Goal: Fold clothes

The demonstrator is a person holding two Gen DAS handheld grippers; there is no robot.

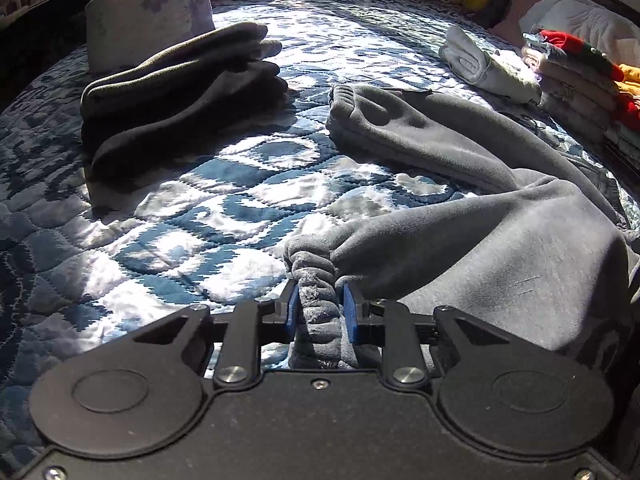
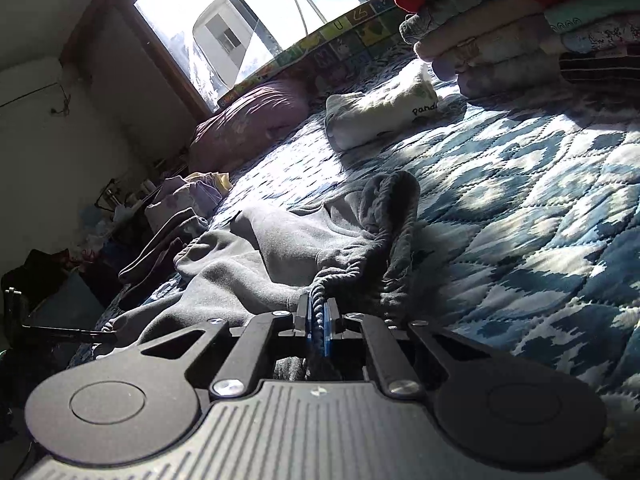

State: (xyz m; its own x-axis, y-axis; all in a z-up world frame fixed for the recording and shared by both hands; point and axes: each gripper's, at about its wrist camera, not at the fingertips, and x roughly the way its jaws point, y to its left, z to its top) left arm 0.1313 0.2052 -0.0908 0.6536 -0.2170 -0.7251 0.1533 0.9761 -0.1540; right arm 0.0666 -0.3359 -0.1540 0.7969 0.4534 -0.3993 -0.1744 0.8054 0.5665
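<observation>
Grey sweatpants (image 1: 500, 200) on the quilt (image 1: 200, 208), pinched at both ends.

Left gripper (image 1: 319, 308) clamps a ribbed cuff; right gripper (image 2: 318, 320) clamps the elastic waistband. Beyond the sweatpants lies a white bundle (image 2: 380, 116) printed "panda", beside stacked folded clothes (image 2: 520, 40).

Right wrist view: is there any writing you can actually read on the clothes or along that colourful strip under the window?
"pand", cut off at the fabric's edge: on the rolled white garment.
"U": on a tile of the colourful strip under the window.
Other tiles on the strip: letters or pictures too blurred to read.
Folded stack: small prints, unreadable.
</observation>
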